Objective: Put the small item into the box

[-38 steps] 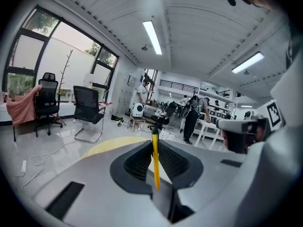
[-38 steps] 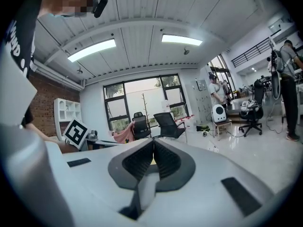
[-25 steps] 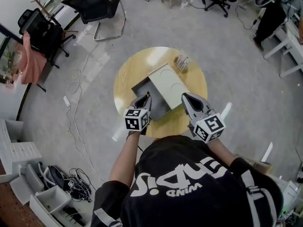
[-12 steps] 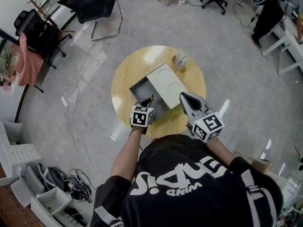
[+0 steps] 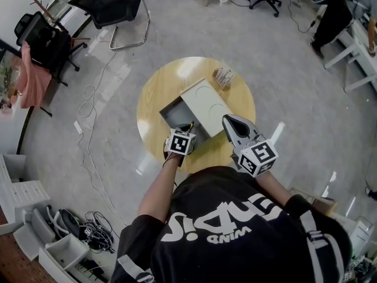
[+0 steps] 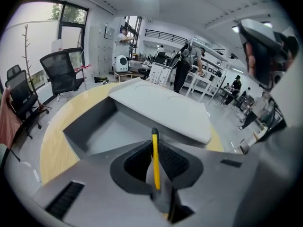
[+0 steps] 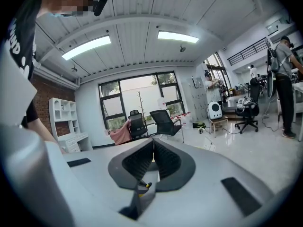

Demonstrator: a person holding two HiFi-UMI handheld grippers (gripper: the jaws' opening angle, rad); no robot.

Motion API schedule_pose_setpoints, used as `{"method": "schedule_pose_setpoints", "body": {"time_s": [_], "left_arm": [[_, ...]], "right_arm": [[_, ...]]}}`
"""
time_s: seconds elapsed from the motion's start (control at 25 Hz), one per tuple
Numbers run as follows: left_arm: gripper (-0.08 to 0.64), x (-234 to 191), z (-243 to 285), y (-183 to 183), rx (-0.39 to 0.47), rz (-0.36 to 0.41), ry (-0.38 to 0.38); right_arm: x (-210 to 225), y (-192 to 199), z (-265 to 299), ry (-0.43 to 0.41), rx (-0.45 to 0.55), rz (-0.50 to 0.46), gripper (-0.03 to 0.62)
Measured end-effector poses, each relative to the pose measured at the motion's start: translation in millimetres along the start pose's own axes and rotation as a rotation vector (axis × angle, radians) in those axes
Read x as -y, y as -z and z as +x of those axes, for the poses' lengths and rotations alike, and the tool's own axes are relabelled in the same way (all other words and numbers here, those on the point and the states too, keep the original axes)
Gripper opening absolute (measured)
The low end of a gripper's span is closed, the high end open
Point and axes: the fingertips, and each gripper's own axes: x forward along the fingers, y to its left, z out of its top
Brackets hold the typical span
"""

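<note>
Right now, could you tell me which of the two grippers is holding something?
The left gripper, clamping a thin yellow item near the box; the right gripper is shut empty.

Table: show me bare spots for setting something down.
Bare wood runs along the far-left arc of the table, between box and rim, and a narrow strip right of the lid. The near edge is crowded by the left gripper and right gripper; a packet sits far right.
</note>
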Motion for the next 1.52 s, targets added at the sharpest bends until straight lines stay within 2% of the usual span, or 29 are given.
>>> {"method": "schedule_pose_setpoints", "body": {"time_s": [0.44,0.64,1.12,1.52], "left_arm": [[0.055,3,23,13,-0.139,0.084,-0.002],[0.055,7,28,21,-0.222,0.172,-0.018],[0.057,7,32,25,-0.289,0.226,-0.025],[0.077,12,35,29,-0.312,0.222,-0.006]], "right_arm": [[5,4,7,0.001,-0.010,0.008,0.005],[7,3,8,0.007,-0.008,0.013,0.005],[11,4,3,0.032,-0.012,0.018,0.004],[14,9,-9,0.060,-0.008,0.020,0.005]]}}
